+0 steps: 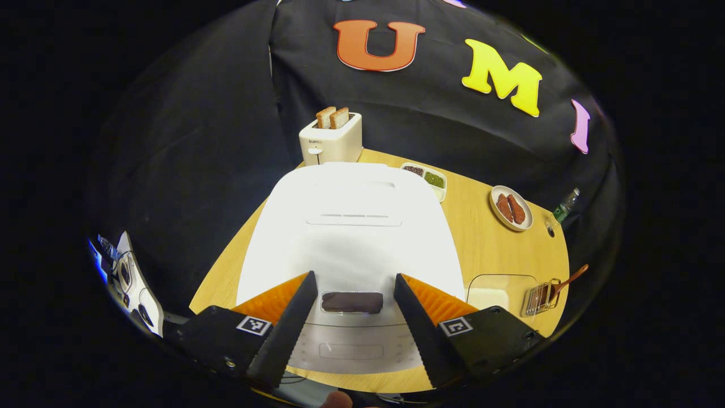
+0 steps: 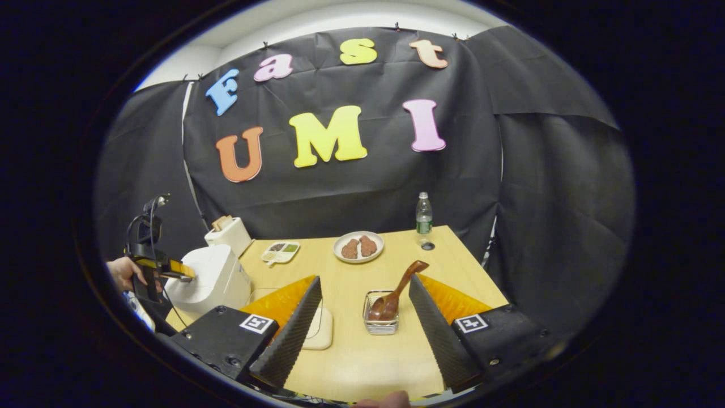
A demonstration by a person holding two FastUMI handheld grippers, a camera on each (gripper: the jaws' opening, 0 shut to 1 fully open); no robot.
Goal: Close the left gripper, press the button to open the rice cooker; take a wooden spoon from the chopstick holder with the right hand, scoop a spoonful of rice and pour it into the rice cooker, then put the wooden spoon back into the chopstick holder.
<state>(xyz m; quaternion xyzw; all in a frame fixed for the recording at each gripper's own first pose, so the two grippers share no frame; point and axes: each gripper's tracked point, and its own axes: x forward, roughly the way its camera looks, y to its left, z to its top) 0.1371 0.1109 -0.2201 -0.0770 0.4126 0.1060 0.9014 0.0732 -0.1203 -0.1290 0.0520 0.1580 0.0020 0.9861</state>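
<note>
Open left hand-held gripper (image 1: 354, 317), rice cooker (image 1: 351, 226) shut

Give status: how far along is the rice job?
Done: nothing yet. Rice cooker lid is down; wooden spoon sits in the chopstick holder. In hand: left gripper, open, hovers at the cooker's front. Right gripper open. Left: close, press, scoop, pour, return.

Left gripper (image 1: 352, 309) hovered with jaws spread wide, nothing between the fingers. In the right gripper view it sat far left, gripped by a hand (image 2: 122, 271). Right gripper (image 2: 365, 317) likewise gaped wide, empty.
</note>
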